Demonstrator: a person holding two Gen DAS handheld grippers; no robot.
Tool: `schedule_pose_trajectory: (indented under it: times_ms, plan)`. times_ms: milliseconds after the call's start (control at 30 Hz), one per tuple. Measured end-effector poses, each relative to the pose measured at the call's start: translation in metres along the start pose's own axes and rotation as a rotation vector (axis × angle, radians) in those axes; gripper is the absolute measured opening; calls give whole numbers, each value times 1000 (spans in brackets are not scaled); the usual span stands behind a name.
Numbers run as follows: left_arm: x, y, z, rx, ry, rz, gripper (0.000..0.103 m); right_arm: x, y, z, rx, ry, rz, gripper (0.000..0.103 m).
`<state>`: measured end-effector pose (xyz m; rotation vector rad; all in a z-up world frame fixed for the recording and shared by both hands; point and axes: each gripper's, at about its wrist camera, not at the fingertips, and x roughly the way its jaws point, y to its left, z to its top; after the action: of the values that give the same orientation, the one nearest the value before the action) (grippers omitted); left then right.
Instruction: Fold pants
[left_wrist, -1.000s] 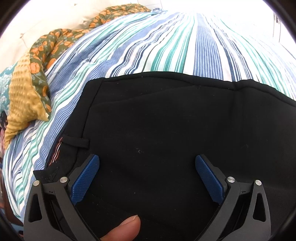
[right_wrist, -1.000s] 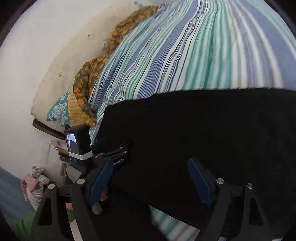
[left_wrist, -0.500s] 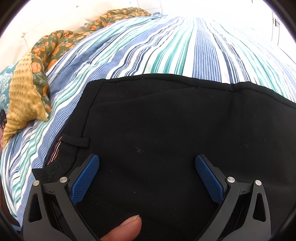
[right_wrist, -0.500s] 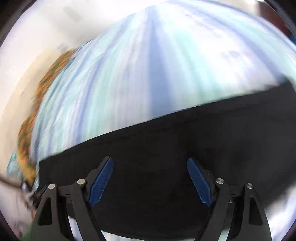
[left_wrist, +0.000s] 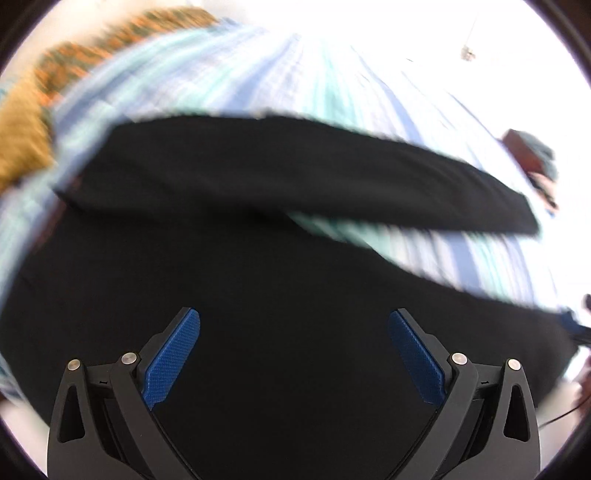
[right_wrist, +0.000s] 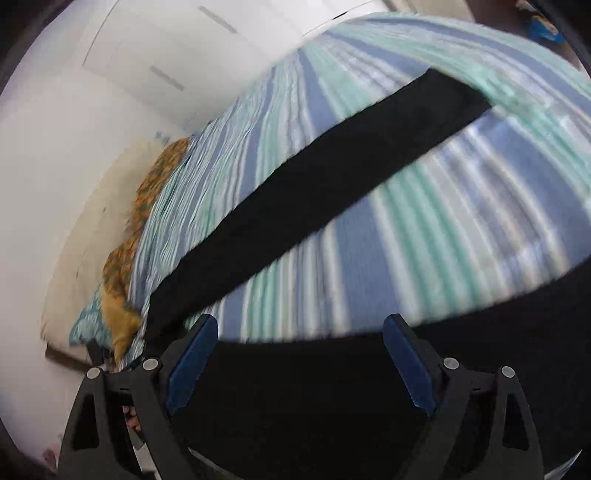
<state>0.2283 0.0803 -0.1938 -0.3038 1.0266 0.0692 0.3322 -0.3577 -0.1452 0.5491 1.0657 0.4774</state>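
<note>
Black pants (left_wrist: 295, 258) lie on the striped bed with the two legs spread in a V. One leg (left_wrist: 369, 184) stretches away to the right. My left gripper (left_wrist: 293, 314) hangs open over the wide dark part, its blue pads (left_wrist: 173, 354) far apart and pressing nothing. In the right wrist view one leg (right_wrist: 332, 177) runs diagonally up to the right, and more black cloth (right_wrist: 480, 369) fills the bottom. My right gripper (right_wrist: 300, 319) is over that cloth with its jaws opening and nothing gripped between the pads. Both views are blurred.
A blue, teal and white striped sheet (right_wrist: 443, 240) covers the bed. An orange floral blanket (right_wrist: 147, 206) and a mustard cushion (left_wrist: 18, 147) lie along its left side by a white wall (right_wrist: 55, 166). A reddish-brown object (left_wrist: 524, 151) sits at the far right.
Both views have swung fast and turned blurry. The left view, once close on the waistband, now shows the spread legs, and the thumb is gone. The right gripper swept along the pants.
</note>
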Motion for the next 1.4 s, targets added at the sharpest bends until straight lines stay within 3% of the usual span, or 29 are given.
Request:
schedule_pose_trajectory:
  times_ms: [133,200,267,367,400,467,533,633,700,833,933,1033,1133,1300,1400]
  plan:
    - [8,2,-27,-27,33,23,102,62,88,-59,-93,148,181,90]
    - [9,11,-31,3,19,81,102,95,126,-76,-133,214,266,90]
    - [10,17,-34,40,17,164,102,122,147,-86,-179,251,259,90]
    - [10,26,-35,61,26,164,102,156,146,-89,-169,361,205,90]
    - [10,25,-35,70,25,171,102,161,137,-90,-156,395,149,90]
    - [12,21,-40,86,21,193,102,155,118,-86,-128,417,131,88]
    - [16,19,-39,92,20,213,102,126,91,-78,-130,388,83,88]
    - [20,19,-37,80,23,223,103,69,27,-53,-130,325,-75,88]
    - [20,21,-36,75,25,224,103,23,-32,-32,-34,254,-194,88]
    - [22,22,-32,71,28,235,103,-74,-159,-1,329,82,-445,88]
    - [15,17,-34,59,38,249,102,-128,-184,1,472,-111,-517,88]
    - [2,17,-31,33,33,224,102,-140,-159,-1,403,-188,-519,89]
    - [-13,27,-7,10,-23,197,102,-117,-123,5,268,-138,-437,89]
    - [-7,78,66,-79,-125,303,102,-15,-15,14,-8,36,-313,89]
    - [14,114,104,-140,-147,384,102,57,50,17,-118,115,-235,89]
